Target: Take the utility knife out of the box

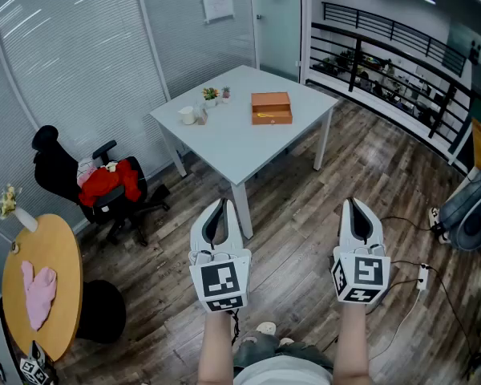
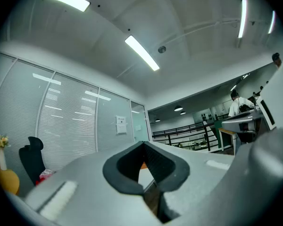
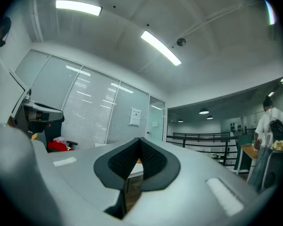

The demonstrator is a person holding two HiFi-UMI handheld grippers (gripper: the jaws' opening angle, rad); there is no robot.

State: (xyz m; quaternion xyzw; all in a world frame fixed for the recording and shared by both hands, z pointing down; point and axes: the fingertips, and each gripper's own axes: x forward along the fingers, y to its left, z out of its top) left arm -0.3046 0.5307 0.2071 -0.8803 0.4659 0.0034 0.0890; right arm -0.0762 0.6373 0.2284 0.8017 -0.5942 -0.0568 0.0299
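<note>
An orange-brown box [image 1: 271, 107] stands closed on the white square table [image 1: 224, 139] far ahead in the head view. No utility knife shows. My left gripper [image 1: 223, 203] and right gripper [image 1: 352, 203] are held side by side over the wooden floor, well short of the table. Both are shut with nothing between the jaws. In the left gripper view the left gripper [image 2: 144, 144] has its dark pads meeting at the tip, with a sliver of orange box [image 2: 142, 165] behind them. The right gripper [image 3: 138, 140] looks the same in the right gripper view.
Small plant pots [image 1: 212, 95] and a white cup [image 1: 187, 115] share the table's far left corner. A black office chair with red clothing [image 1: 106, 184] stands left, near a round yellow table [image 1: 48, 279]. A black railing [image 1: 385, 62] and floor cables [image 1: 421, 273] are to the right.
</note>
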